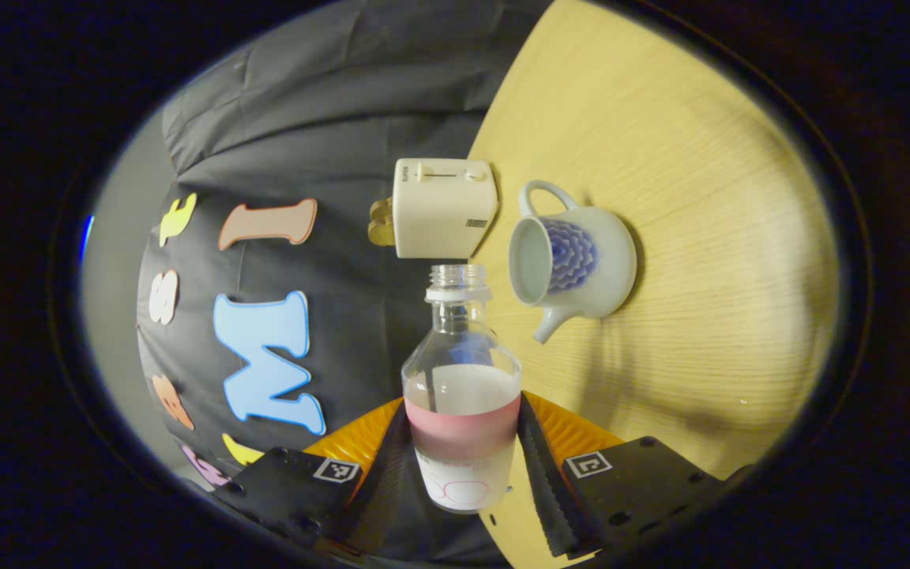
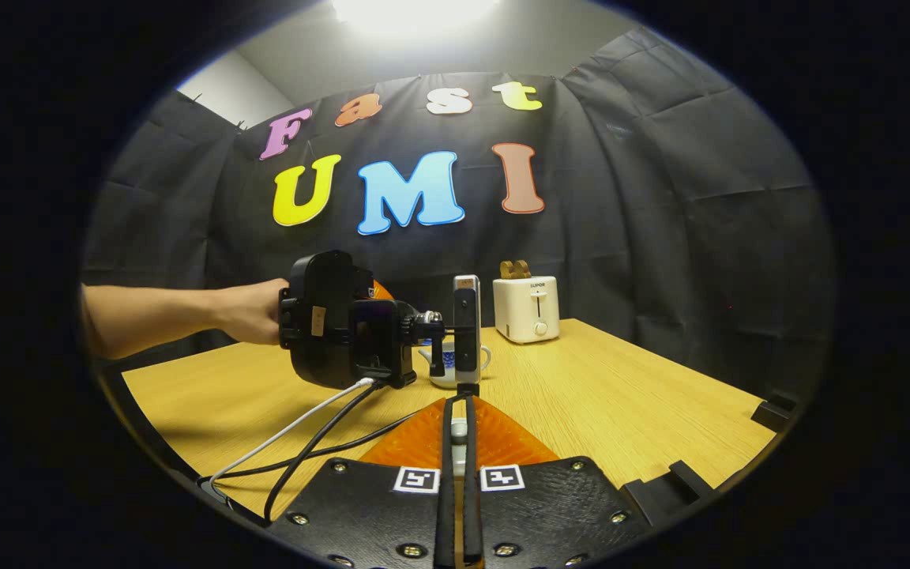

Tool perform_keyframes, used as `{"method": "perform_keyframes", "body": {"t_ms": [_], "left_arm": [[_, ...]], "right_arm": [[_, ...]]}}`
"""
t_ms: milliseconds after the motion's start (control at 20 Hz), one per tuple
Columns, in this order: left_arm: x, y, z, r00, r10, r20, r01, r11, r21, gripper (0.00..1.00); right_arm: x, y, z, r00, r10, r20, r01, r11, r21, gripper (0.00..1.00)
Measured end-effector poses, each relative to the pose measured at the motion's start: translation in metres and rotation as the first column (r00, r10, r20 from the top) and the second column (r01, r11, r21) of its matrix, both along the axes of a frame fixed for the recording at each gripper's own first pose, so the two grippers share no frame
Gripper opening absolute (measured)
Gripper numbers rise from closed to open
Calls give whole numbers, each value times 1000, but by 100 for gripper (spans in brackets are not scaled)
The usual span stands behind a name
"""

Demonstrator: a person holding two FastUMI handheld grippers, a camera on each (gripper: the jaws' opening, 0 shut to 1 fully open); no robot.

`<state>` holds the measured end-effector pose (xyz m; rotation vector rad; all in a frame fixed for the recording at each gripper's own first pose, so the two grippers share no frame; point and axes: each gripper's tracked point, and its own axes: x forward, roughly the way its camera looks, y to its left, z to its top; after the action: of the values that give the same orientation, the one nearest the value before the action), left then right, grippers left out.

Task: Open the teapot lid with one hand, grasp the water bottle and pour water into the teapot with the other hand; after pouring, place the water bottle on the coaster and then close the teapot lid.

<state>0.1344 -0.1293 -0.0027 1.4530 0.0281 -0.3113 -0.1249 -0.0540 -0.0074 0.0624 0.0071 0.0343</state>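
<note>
Water bottle (image 1: 463,379), uncapped, sits clamped between the left gripper (image 1: 463,454) fingers, mouth tilted toward the lidless teapot (image 1: 573,261) on the table (image 1: 708,237). Right gripper (image 2: 459,431) fingers are pressed together around something small, hidden between them.

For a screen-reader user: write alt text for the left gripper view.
The left gripper grips a capless water bottle, tilted sideways toward an open teapot on the wooden table. A toaster stands behind the teapot.

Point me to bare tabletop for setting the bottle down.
Free: the wood right of the teapot and in front of the toaster, out to the table edge. Crowded: the left gripper and cables beside the teapot.
</note>
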Motion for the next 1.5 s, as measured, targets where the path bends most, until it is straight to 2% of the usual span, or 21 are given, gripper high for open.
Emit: {"method": "perform_keyframes", "body": {"t_ms": [100, 250, 350, 450, 650, 750, 800, 900, 950, 1000, 1100, 1250, 1400, 1500], "left_arm": [[-11, 18, 13, 1000, 17, -1, -17, 982, -186, 86], [-8, 49, 14, 997, 63, -42, -74, 921, -383, 86], [-2, 73, 11, 994, 95, -61, -113, 851, -512, 86], [2, 90, 7, 989, 112, -93, -146, 767, -625, 86], [8, 101, 7, 990, 107, -93, -137, 542, -829, 86], [1, 102, 7, 985, 109, -132, -166, 437, -884, 86], [2, 104, 5, 983, 115, -145, -178, 362, -915, 86], [2, 104, -2, 976, 115, -186, -209, 242, -948, 86], [4, 105, -5, 973, 115, -200, -219, 189, -957, 86], [4, 105, -5, 973, 108, -206, -220, 149, -964, 86], [11, 111, -4, 970, 127, -208, -222, 105, -969, 85], [18, 114, -4, 971, 125, -206, -217, 81, -973, 85], [22, 113, -4, 975, 121, -187, -200, 107, -974, 85], [28, 120, -7, 973, 143, -180, -200, 140, -970, 85]], "right_arm": [[9, 7, 14, 999, 20, 28, -20, 1000, -13, 5], [22, 17, 22, 998, 49, 35, -48, 999, -10, 4], [35, 27, 26, 997, 76, 30, -76, 997, -6, 4], [45, 33, 29, 996, 90, 28, -89, 996, -3, 4], [66, 45, 34, 993, 115, 25, -115, 993, 9, 4], [72, 51, 34, 992, 122, 24, -123, 992, 2, 4], [74, 53, 34, 992, 127, 23, -127, 992, 0, 4], [77, 56, 32, 991, 132, 16, -132, 991, 2, 5], [78, 58, 30, 991, 136, 13, -136, 991, 5, 5], [79, 59, 29, 990, 138, 11, -138, 990, 6, 5], [80, 59, 25, 990, 140, -1, -140, 990, 13, 5], [82, 59, 23, 991, 136, -8, -136, 990, 27, 5], [84, 56, 22, 991, 132, -12, -132, 991, 34, 4], [85, 54, 20, 991, 132, -15, -132, 991, 38, 4]]}}
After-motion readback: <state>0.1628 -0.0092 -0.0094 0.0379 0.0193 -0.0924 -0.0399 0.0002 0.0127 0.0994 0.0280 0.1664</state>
